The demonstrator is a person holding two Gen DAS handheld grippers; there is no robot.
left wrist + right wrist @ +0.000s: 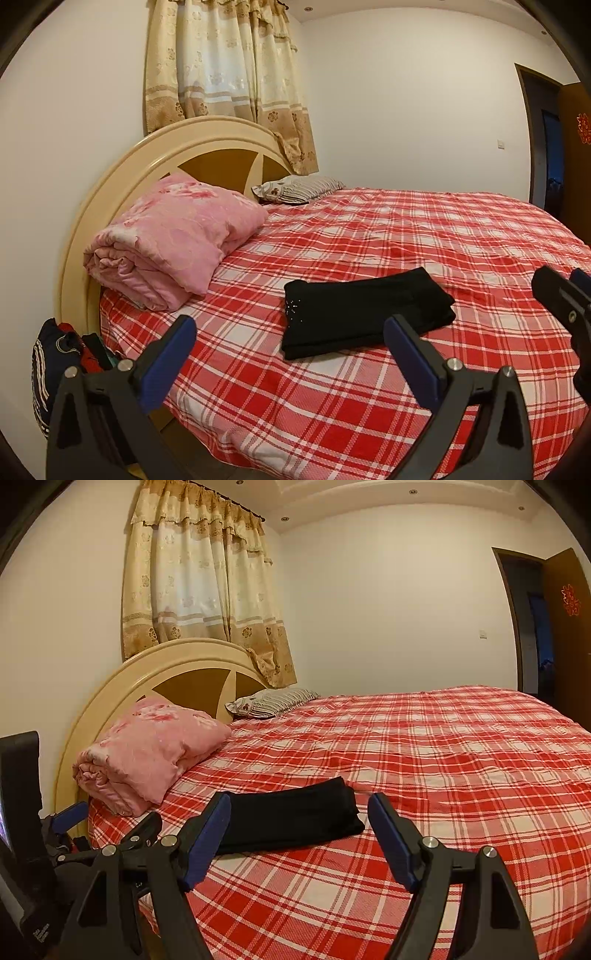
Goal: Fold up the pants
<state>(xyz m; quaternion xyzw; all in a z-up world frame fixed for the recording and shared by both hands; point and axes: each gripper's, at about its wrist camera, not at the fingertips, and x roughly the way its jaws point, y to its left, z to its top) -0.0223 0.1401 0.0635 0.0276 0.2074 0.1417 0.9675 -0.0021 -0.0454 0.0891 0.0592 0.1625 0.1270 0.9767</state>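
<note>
Black pants lie folded into a compact rectangle on the red plaid bed, near its front edge; they also show in the right wrist view. My left gripper is open and empty, held back from the bed with the pants just beyond its right finger. My right gripper is open and empty, its fingers framing the pants from the near side without touching. The right gripper also shows at the right edge of the left wrist view.
A folded pink quilt and a striped pillow lie by the cream headboard. A pile of clothes sits at the bed's left corner. A curtain hangs behind; an open door is at the right.
</note>
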